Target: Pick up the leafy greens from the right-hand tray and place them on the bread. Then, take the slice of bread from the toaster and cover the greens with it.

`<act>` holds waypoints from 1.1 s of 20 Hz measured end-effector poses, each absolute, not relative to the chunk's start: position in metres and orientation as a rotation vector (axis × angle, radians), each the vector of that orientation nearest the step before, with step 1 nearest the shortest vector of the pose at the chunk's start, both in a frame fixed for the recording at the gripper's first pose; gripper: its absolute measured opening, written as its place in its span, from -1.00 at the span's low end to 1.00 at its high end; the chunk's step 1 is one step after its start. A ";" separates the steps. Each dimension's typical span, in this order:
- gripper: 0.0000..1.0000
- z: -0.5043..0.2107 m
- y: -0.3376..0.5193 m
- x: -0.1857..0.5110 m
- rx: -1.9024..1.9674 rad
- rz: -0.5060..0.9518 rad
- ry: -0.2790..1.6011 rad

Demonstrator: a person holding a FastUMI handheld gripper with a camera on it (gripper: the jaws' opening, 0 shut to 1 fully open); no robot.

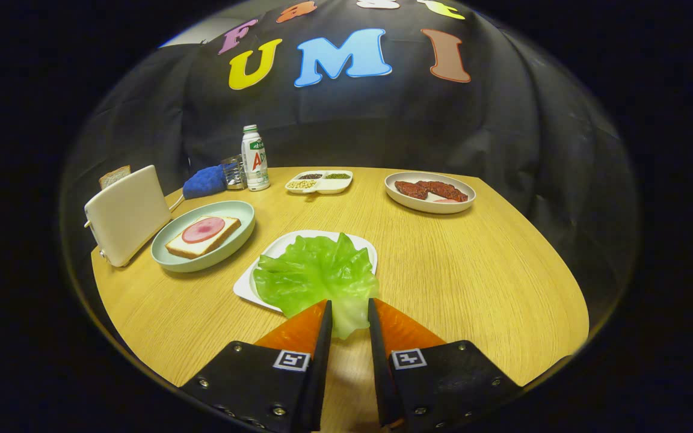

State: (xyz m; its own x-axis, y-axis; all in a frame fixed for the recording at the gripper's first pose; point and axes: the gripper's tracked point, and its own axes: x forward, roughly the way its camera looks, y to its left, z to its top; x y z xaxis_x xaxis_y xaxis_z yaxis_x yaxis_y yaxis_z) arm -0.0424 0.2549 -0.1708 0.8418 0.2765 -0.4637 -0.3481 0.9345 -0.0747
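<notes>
The leafy greens (316, 273) are a bright green lettuce leaf lying over a white square tray (286, 242) just ahead of my fingers. Its pale stem end reaches back between my two fingertips, and my gripper (348, 305) is shut on that stem, both fingers touching it. To the left, a pale green plate (169, 260) holds a slice of bread (199, 240) with a round pink ham slice on top. Further left stands a cream toaster (127, 213) with a second bread slice (113, 175) sticking out of its slot.
At the back of the round wooden table (473, 270) are a white bottle (254, 159), a small glass, a blue cloth (205, 181) and a divided dish of beans (319, 181). A white plate of red meat (431, 192) sits at the back right.
</notes>
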 end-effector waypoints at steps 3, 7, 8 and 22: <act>-0.60 -0.172 0.257 -0.042 -0.168 0.337 0.467; -0.90 -0.164 0.263 -0.051 -0.189 0.381 0.436; -0.89 -0.158 0.266 -0.052 -0.185 0.391 0.410; -1.00 -0.113 0.291 -0.073 -0.157 0.446 0.296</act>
State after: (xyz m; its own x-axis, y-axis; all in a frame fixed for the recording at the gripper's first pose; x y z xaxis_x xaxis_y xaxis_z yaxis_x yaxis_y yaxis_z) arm -0.0729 0.2908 -0.1130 0.8604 0.4006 -0.3150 -0.4458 0.8911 -0.0844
